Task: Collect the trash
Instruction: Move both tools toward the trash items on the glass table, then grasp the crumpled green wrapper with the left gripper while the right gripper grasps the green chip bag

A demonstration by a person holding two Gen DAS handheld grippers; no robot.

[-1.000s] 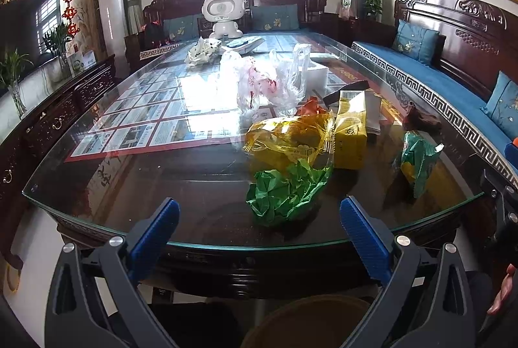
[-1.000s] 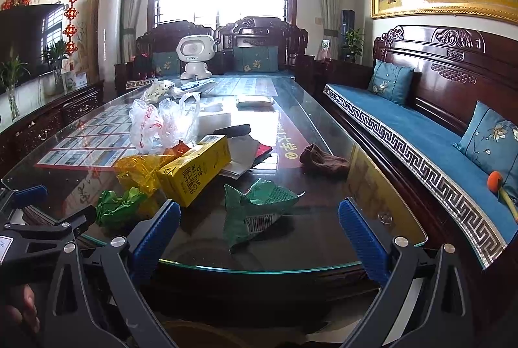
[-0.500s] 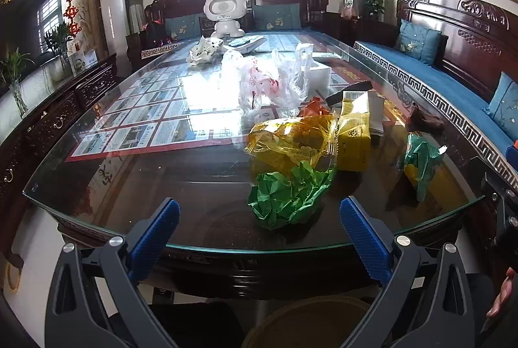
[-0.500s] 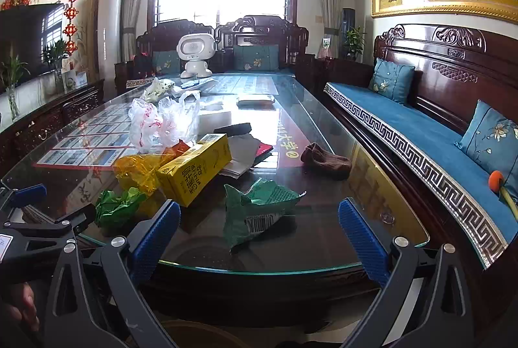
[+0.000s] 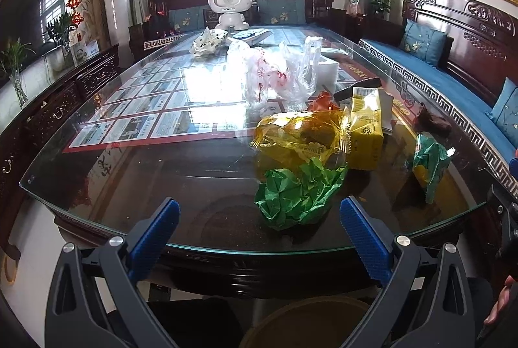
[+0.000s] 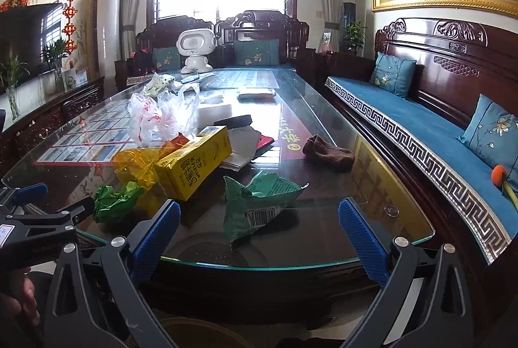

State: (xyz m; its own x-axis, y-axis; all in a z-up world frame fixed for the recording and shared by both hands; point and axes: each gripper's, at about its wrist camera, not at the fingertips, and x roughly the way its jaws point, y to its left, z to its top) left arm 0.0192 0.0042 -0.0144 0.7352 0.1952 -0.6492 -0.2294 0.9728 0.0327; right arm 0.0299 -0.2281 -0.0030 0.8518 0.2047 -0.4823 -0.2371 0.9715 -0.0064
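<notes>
Over the last second the left tool (image 5: 259, 220) is creeping slightly closer to the near edge of the glass worktop (image 5: 97, 186), so the crumpled green paper (image 5: 299, 194) is sitting a little larger and more centred between its blue pads; the right tool (image 6: 259, 220) is barely shifting at all, with its scene looking almost the same as before. Both tools are standing wide apart and carrying nothing, so the collecting is judged to be only beginning: every piece of trash is lying untouched on the worktop, and the green paper looks like the likely first pick for the left side. The left wrist view is showing the yellow cellophane wrapper (image 5: 301, 134) just behind the green paper and touching the yellow carton (image 5: 365, 134), the clear plastic bag (image 5: 275, 76) further back, and, below the worktop edge, the rim of a round tan bin (image 5: 310, 312), probably where the trash is going. The right wrist view is giving what the left sees only small at its edge: the torn green packet (image 6: 259, 205) with its barcode, lying near the front edge straight ahead of the right tool, plus a brown sock (image 6: 327, 150) well beyond it. It is also catching the left tool from the side, low at the frame's left edge.
</notes>
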